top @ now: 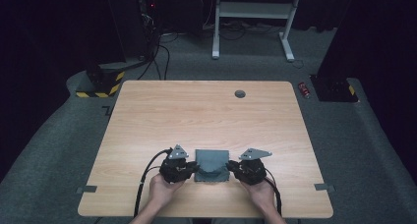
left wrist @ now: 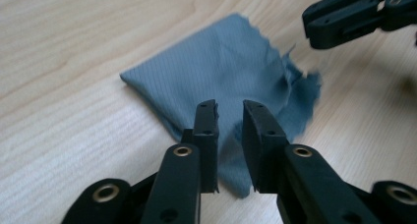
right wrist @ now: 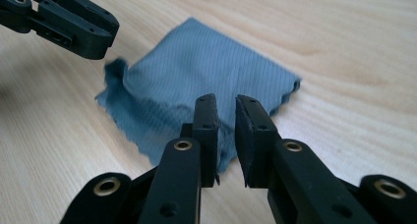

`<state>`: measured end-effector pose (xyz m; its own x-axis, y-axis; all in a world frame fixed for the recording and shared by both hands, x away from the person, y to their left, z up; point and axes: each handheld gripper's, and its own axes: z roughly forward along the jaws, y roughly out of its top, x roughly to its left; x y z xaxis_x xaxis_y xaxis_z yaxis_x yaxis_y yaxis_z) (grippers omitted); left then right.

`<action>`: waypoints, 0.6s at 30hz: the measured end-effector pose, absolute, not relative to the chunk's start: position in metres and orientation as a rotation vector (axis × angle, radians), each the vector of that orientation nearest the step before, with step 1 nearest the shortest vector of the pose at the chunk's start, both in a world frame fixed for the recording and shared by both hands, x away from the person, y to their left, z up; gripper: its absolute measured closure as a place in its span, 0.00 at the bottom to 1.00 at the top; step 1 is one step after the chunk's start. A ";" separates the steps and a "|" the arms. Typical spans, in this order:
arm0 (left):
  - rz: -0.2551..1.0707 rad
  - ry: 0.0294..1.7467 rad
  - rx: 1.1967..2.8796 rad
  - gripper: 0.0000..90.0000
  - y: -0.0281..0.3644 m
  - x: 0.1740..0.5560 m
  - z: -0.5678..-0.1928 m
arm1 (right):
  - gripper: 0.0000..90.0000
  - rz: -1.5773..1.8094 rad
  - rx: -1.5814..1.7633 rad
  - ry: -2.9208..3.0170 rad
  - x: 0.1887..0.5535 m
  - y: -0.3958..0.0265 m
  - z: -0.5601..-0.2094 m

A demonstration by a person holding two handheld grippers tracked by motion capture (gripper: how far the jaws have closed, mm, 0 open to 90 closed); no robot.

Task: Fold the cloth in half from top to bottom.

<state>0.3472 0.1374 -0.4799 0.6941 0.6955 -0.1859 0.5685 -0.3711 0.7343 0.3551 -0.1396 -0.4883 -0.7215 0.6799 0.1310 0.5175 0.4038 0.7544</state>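
From above, the left gripper [top: 193,169] and right gripper [top: 232,169] flank a grey cloth [top: 212,164] at 9 and 3 o'clock; gripper views reveal slightly parted, empty jaws.

Each hand carries a black two-jaw tool. The left gripper [top: 195,169] and the right gripper [top: 229,168] have chunky matt-black bodies, each topped by a grey three-cornered plate with small dark holes near its corners. A thick black cable trails from the back of each one past the bare forearm. Seen close in the gripper views, the jaws are flat-sided black blocks with small dark holes in their upper faces, mounted on black link arms. Brass-coloured rivets ring the pivots of those arms, two on each side. No sleeves cover the wrists.
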 end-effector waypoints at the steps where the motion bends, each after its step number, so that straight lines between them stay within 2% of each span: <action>1: 0.198 0.969 2.070 0.83 0.137 0.349 -0.479 | 0.88 1.218 1.061 2.457 0.356 -0.139 -0.487; 10: 0.195 0.992 2.153 0.78 0.121 0.356 -0.493 | 0.88 1.124 1.116 2.485 0.370 -0.122 -0.496; 18: 0.212 0.976 2.205 0.75 0.127 0.342 -0.500 | 0.86 1.114 1.059 2.564 0.351 -0.126 -0.501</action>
